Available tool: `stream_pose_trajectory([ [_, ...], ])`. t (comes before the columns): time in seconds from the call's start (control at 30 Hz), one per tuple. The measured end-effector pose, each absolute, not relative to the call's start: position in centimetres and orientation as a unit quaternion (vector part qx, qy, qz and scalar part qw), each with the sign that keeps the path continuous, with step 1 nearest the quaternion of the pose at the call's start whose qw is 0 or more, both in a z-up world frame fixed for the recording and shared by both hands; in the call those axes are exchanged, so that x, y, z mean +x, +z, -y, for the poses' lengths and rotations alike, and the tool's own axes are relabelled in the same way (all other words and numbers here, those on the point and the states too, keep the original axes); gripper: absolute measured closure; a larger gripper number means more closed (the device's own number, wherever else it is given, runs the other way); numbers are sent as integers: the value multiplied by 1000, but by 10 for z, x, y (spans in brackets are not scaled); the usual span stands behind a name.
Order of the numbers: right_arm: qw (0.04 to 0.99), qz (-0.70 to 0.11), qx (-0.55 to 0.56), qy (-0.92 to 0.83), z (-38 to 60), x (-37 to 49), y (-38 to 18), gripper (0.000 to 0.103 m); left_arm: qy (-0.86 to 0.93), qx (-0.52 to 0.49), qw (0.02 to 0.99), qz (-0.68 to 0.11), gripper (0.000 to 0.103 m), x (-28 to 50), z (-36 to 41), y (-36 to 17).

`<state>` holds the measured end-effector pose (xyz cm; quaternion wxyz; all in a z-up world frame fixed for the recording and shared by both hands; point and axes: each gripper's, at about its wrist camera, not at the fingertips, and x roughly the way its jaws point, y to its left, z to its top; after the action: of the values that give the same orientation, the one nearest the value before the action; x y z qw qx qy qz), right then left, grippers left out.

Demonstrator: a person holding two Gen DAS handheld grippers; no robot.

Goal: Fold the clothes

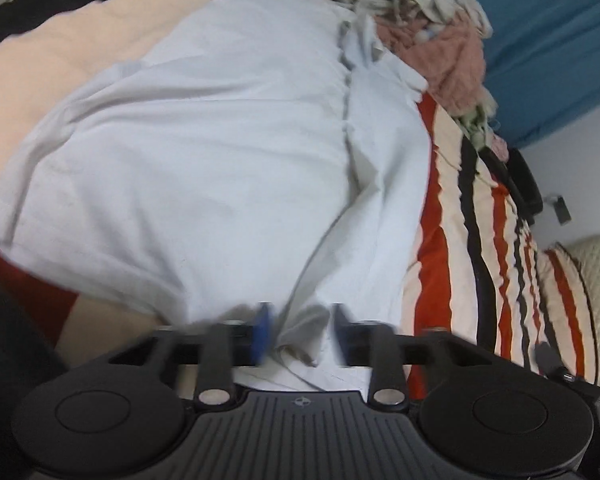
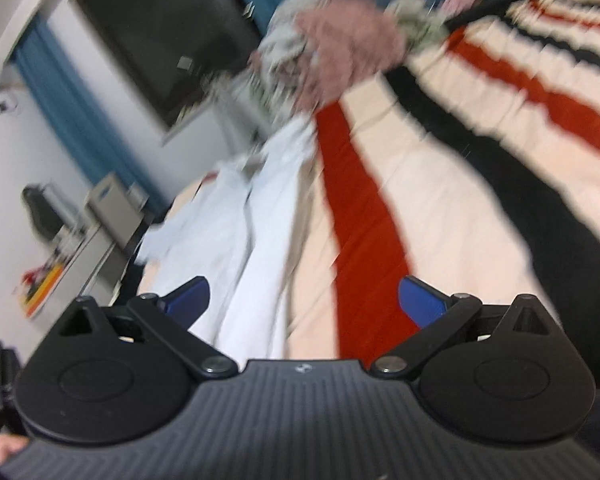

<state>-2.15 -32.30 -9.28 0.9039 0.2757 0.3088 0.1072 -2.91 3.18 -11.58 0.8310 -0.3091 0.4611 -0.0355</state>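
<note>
Left gripper clenched on bunched hem of white shirt, which lies spread on striped blanket. Right gripper released, holding nothing, above blanket beside shirt

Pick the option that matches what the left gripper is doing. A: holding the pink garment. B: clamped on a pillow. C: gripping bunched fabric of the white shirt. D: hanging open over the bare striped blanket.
C: the left gripper has its fingers closed in on a bunched fold of the white shirt, which lies spread over the striped blanket.
</note>
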Motion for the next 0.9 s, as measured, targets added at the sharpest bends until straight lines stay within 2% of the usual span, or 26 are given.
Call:
stream_pose_trajectory([
  [0.03,895,-330,279,114,318,-16,-99,7,-40,-301,833,-463,45,-26,-28,-117],
  [0.07,885,-350,283,121,312,-10,-105,15,-44,-293,834,-465,44,-24,-25,-118],
  [0.1,874,-371,286,128,307,-4,-111,27,-49,-285,836,-466,43,-21,-21,-119],
  [0.13,864,-391,289,134,301,1,-117,31,-53,-277,837,-468,43,-18,-18,-120],
  [0.2,840,-430,295,147,291,13,-129,34,-62,-261,840,-471,43,-13,-11,-121],
  [0.23,828,-450,297,154,285,19,-135,38,-66,-253,841,-473,47,-10,-8,-122],
  [0.3,802,-488,302,166,274,30,-148,56,-75,-237,844,-476,50,-5,-1,-124],
  [0.33,788,-507,304,173,269,36,-154,59,-80,-228,845,-478,59,-2,3,-125],
  [0.37,785,-513,299,175,266,37,-155,63,-77,-229,844,-478,73,-4,2,-125],
  [0.4,791,-511,289,174,264,35,-152,64,-73,-231,844,-478,81,-6,0,-124],
  [0.43,796,-508,279,173,262,33,-150,66,-69,-232,844,-479,92,-8,-1,-124],
  [0.5,807,-503,259,171,258,29,-145,93,-62,-235,843,-480,100,-12,-4,-123],
  [0.57,817,-497,239,169,254,24,-141,98,-55,-238,842,-480,100,-16,-7,-123],
  [0.7,835,-486,198,165,247,16,-131,99,-40,-244,841,-482,99,-24,-13,-121],
  [0.8,848,-476,167,162,241,10,-124,99,-27,-242,839,-487,94,-28,-16,-120],
  [0.9,859,-466,144,158,240,4,-118,97,-25,-222,845,-487,75,-29,-13,-116],
])
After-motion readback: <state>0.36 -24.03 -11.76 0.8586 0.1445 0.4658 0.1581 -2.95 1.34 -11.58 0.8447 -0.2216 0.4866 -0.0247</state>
